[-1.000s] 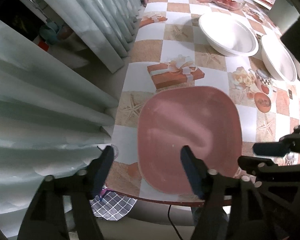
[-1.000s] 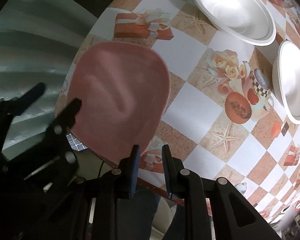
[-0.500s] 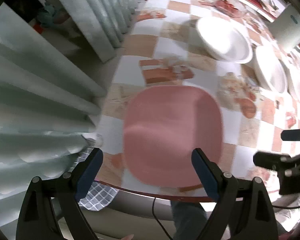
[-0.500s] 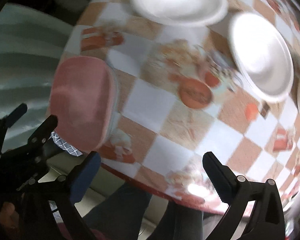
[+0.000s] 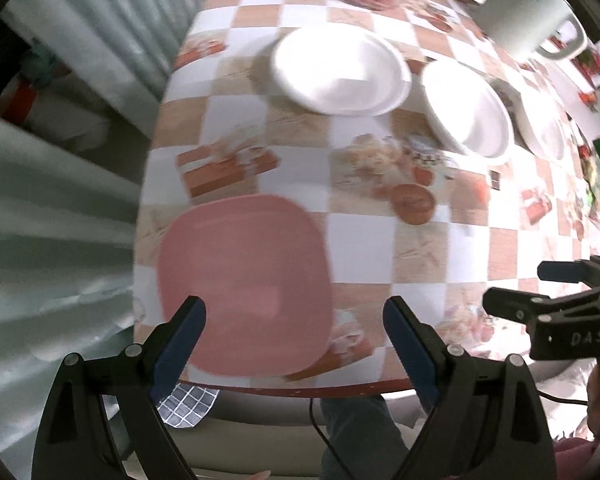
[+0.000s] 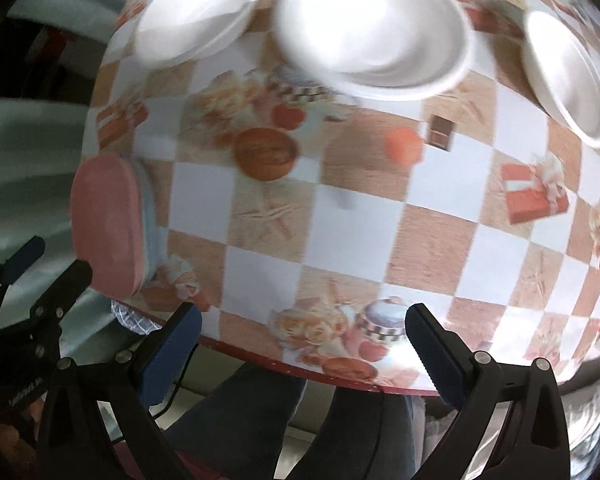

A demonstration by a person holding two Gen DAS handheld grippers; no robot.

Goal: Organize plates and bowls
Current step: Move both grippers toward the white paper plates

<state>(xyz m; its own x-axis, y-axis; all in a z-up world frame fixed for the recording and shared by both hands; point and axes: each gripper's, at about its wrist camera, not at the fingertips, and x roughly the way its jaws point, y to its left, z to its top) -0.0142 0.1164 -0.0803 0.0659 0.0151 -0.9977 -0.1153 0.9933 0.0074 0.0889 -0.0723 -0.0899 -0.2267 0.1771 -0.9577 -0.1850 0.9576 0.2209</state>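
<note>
— What's in front of the left gripper [image 5: 295, 312]?

— A pink plate [image 5: 244, 292], squarish with rounded corners and a smooth matte face, lying flat near the table's edge just ahead of the left gripper's fingertips. The jaws are spread wide, holding nothing; blue ribbed pads line the black fingers.

— And the right gripper [image 6: 302, 318]?

— Spread wide too, empty, hanging over the near edge of the table [image 6: 432, 240], whose glossy checkered cloth is printed with gift boxes and starfish. The pink plate sits off to its left.

— The white pieces?

— Ahead of the right gripper, well beyond its tips: a round white bowl [image 6: 374, 26] straight on, a shallower white dish [image 6: 200, 6] to the left, another white bowl [image 6: 566, 74] to the right (all smooth, blurred in these frames).
</note>
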